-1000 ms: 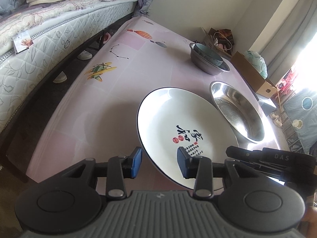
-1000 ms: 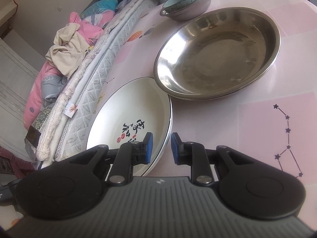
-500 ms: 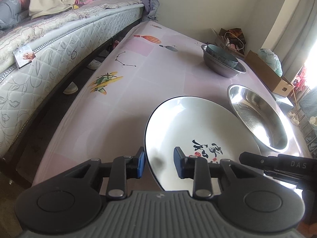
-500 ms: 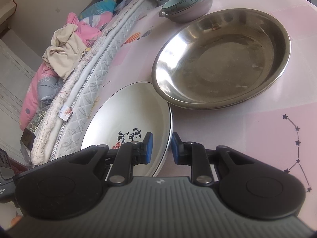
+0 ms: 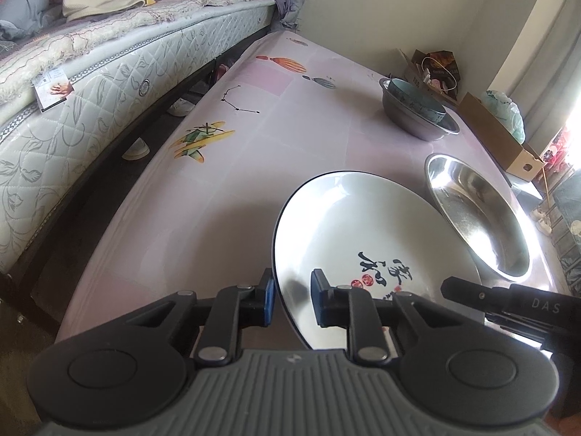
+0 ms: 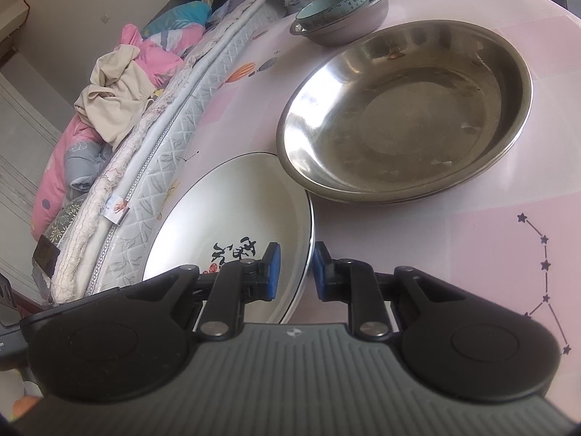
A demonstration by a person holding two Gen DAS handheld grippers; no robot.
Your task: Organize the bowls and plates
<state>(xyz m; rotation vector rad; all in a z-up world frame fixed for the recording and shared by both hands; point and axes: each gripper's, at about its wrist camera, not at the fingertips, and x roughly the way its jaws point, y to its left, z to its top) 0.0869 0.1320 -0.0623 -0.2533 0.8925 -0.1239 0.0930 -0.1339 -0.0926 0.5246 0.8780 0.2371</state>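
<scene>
A white plate point(image 5: 363, 232) with a dark rim and black calligraphy is held tilted above the pink table. My left gripper point(image 5: 290, 299) is shut on its near left rim. My right gripper point(image 6: 293, 271) is shut on its right rim point(image 6: 307, 239). A large steel basin point(image 6: 406, 109) sits just beyond the plate, also in the left wrist view point(image 5: 475, 214). Farther back a teal bowl point(image 6: 332, 1) rests inside a smaller steel bowl point(image 6: 348, 23); the same stack shows in the left wrist view point(image 5: 417, 109).
A pink table point(image 5: 254, 138) with printed drawings carries everything. A mattress point(image 5: 90, 83) with heaped clothes runs along its left side, shoes underneath. A cardboard box point(image 5: 497, 134) and bags stand on the floor beyond the far right edge.
The left gripper's jaws have narrowed onto the plate's rim. The plate has risen and tilted, held from both sides, and drawn slightly closer to the steel basin.
</scene>
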